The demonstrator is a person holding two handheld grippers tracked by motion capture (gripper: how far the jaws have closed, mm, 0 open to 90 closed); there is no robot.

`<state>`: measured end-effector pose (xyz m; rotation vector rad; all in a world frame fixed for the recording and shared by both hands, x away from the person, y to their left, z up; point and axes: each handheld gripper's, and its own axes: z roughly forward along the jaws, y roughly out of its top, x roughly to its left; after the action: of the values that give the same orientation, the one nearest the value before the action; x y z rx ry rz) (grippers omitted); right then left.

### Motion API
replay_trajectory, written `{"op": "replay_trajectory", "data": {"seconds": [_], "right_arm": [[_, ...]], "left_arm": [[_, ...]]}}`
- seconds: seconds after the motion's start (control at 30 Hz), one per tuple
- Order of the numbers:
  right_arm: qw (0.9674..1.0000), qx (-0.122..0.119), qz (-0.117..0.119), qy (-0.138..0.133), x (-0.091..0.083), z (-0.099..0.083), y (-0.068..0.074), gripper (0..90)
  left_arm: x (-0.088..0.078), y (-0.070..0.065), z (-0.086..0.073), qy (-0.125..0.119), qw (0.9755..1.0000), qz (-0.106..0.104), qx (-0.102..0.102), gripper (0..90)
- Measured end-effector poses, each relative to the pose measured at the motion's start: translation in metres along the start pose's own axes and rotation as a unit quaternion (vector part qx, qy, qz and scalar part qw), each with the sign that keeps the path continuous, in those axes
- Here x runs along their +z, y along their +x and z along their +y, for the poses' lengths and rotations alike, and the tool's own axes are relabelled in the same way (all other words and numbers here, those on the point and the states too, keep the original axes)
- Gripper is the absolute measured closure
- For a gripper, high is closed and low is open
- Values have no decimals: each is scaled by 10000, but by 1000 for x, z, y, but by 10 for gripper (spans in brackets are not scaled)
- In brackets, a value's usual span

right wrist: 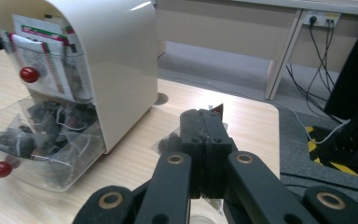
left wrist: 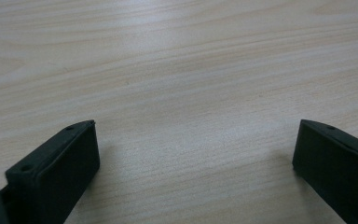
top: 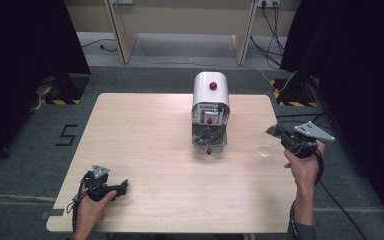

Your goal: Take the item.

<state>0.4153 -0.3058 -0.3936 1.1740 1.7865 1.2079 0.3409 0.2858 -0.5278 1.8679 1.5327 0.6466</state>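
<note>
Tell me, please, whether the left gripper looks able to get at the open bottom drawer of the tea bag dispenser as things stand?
Probably yes. The left gripper rests open near the table's front left corner, and bare wood lies between it and the dispenser's open drawer, which faces the person. It is a fair stretch across, though.

grey carpet floor | black curtains | wooden desk legs

The surface is light, smooth wood. The box is shiny cream plastic, and its drawer is clear plastic. The left hand-held gripper looks matt black.
</note>
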Motion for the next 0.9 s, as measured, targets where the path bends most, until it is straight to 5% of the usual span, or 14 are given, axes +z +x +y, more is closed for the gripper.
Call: {"op": "replay_trajectory", "data": {"seconds": [0.9], "right_arm": [[9994,108,-129,291,29,-27,-10,900]], "left_arm": [[0,0,0,-5,10000,-1,-4,0]]}}
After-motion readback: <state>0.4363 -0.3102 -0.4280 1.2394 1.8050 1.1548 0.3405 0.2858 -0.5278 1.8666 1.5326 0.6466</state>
